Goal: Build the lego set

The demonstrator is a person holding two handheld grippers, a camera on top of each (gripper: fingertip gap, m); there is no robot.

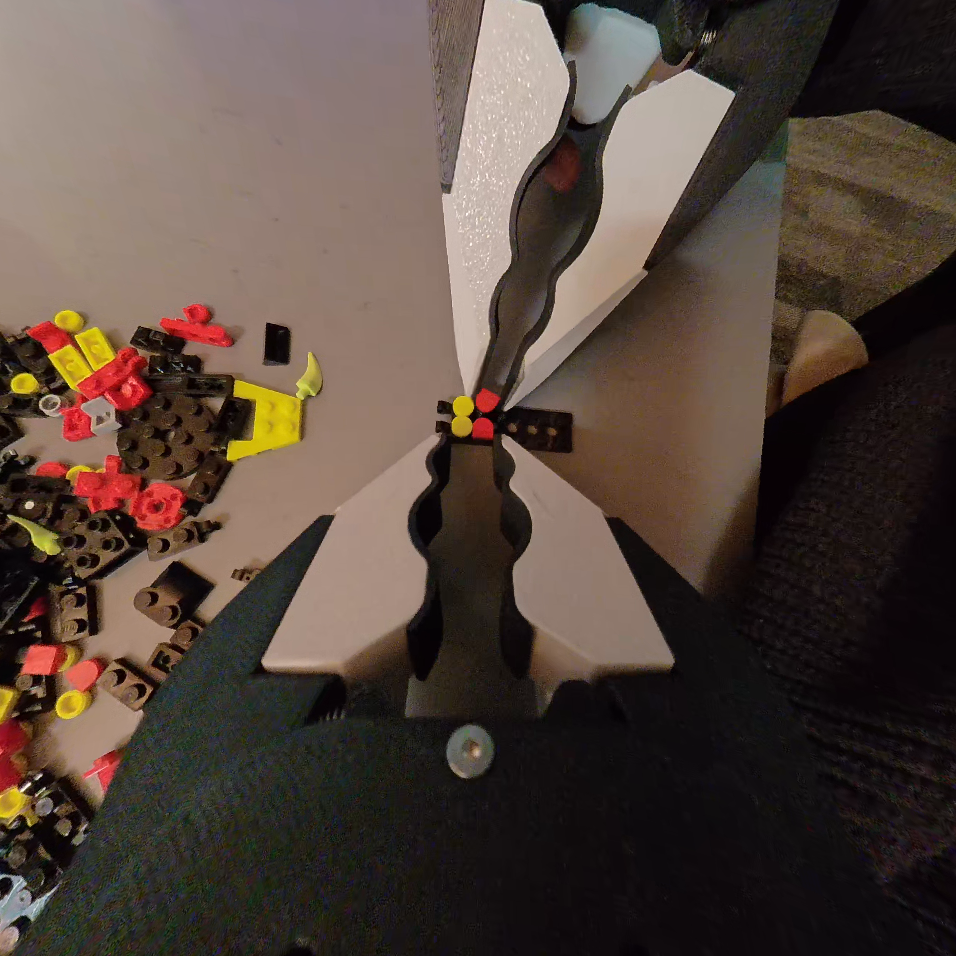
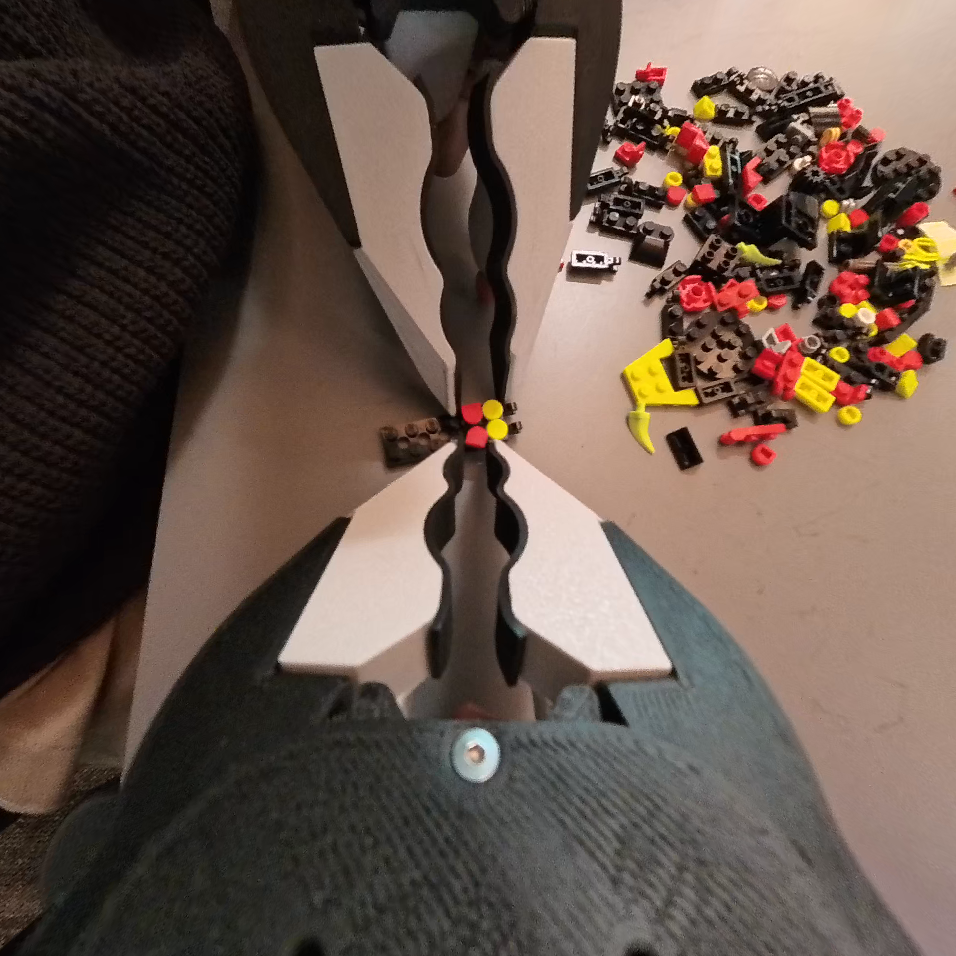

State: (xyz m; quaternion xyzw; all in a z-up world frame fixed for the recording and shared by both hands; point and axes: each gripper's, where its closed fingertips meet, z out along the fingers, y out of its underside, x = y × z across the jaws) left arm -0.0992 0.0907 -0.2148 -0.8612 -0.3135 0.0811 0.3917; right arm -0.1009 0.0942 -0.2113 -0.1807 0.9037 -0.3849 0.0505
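1. Grippers meet tip to tip in the left wrist view. The left gripper (image 1: 468,446) comes up from the near edge, its black wavy fingers (image 1: 434,522) pinched in on a small assembly (image 1: 473,418): two yellow round tiles on the left, two red tiles on the right, all on a black plate (image 1: 540,428) that sticks out to the right.
2. From the far side, the right gripper (image 1: 491,388) reaches down, its tips closed against the same assembly at the red tiles.
3. The assembly sits near the right edge of the pale table (image 1: 207,155), with dark fabric beyond.
4. To the left lies the loose pile of pieces (image 1: 103,465): black, red and yellow parts, a yellow wedge plate (image 1: 269,419) and a black round plate (image 1: 165,439) among them. A single black tile (image 1: 277,343) lies apart, nearer the grippers.
5. Over to the right wrist view. The right gripper (image 2: 473,452) rises from the near edge, fingers drawn together on the assembly (image 2: 482,423); here red sits left, yellow right, and the black plate (image 2: 408,439) juts left.
6. The left gripper (image 2: 478,398) comes in from the far side, tips clamped on that same assembly.
7. The pile of pieces (image 2: 776,248) spreads across the far right of the table (image 2: 672,569), the yellow wedge plate (image 2: 652,383) at its near left edge.
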